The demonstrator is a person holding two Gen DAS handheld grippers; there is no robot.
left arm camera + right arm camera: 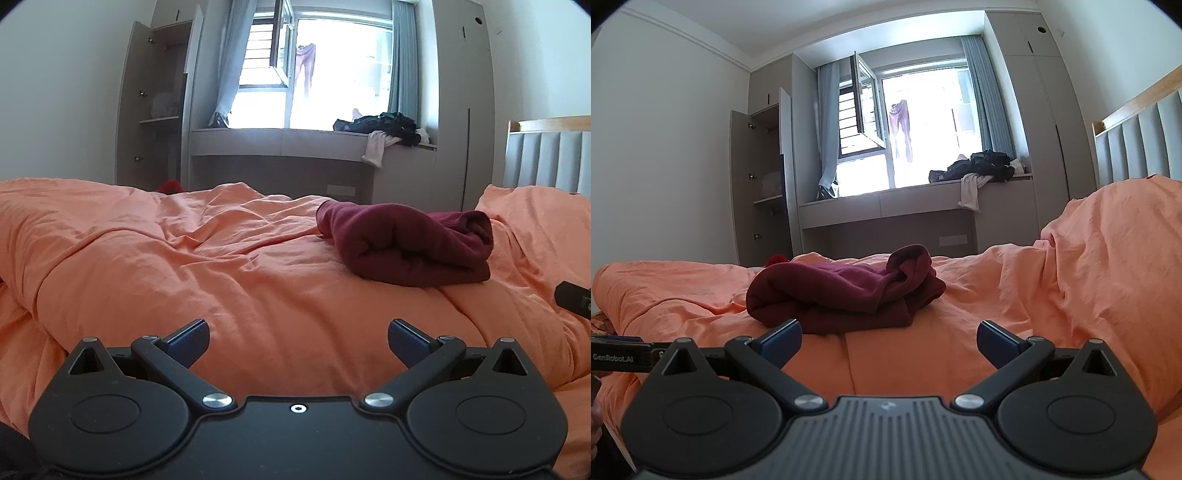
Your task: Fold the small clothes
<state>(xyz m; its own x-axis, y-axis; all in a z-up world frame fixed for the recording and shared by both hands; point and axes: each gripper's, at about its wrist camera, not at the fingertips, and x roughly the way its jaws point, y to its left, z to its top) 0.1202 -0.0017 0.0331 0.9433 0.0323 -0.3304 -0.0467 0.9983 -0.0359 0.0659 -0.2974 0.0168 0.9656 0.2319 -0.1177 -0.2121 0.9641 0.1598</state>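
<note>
Orange bedding (221,258) fills the lower half of both views, rumpled and creased, with a bright window (332,74) and a grey built-in window seat (277,142) behind it. Dark clothes (384,123) are heaped on the right end of that seat, and a pale garment (376,147) hangs over its edge. An open cupboard (159,103) stands in the upper left of the frame, and a padded headboard (546,158) shows at the right edge.

A dark red garment (406,245) lies on the bedding, loosely folded into a thick bundle. In the left wrist view it sits right of centre in the middle of the frame, its long axis running roughly left to right, with a rolled end toward the right and a flatter flap toward the upper left. In the right wrist view the same garment (846,291) lies just left of centre, close ahead of the fingers, the rounded fold to the left and the bunched end to the upper right.

The left gripper (298,339) is held low and level over the bedding, its jaws wide apart and holding nothing, well short of the garment. The right gripper (888,339) is likewise level, jaws spread and empty, with the garment's near edge just beyond its left finger (781,339). At the far left of the right wrist view, part of the other gripper's body shows beside it.
</note>
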